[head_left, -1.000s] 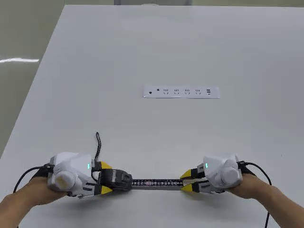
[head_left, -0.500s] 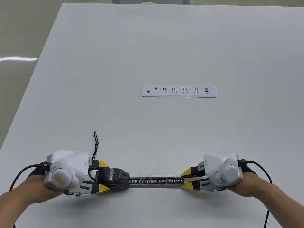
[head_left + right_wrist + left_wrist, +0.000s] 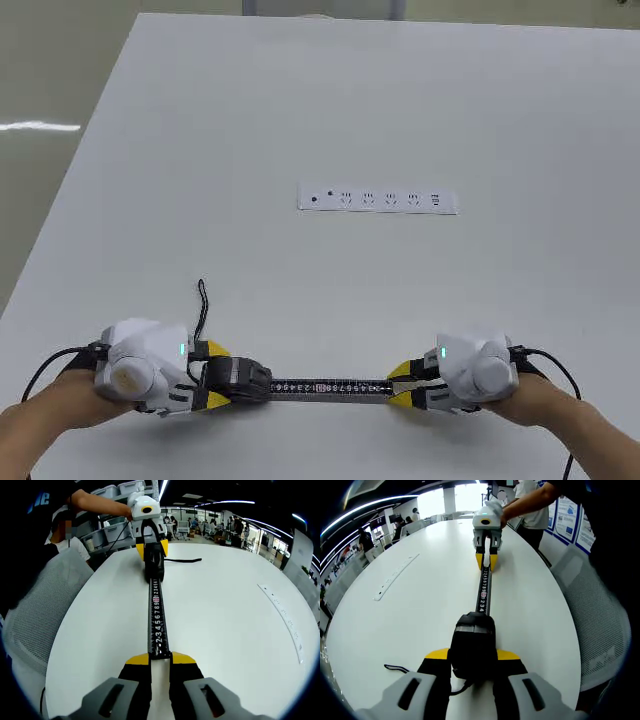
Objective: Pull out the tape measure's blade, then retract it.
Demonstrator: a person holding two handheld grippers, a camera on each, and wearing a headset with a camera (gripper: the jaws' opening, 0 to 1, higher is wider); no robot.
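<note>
Left gripper [image 3: 218, 375]: gripping the tape measure [image 3: 473, 645] by its black case, jaws tight.
Right gripper [image 3: 399, 384]: pinching the blade [image 3: 157, 620] tip, jaws nearly together.
Blade: lying stretched between them on the table [image 3: 300, 120].

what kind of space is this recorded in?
Probably an open-plan office or lab workspace: a long white table with a power strip on it, a mesh office chair beside it, and storage bins on shelving in the background.

Bare white table [image 3: 300, 120] ahead, power strip [image 3: 378, 198] well beyond; taut blade [image 3: 330, 386] a low bar, perhaps touching it
</note>
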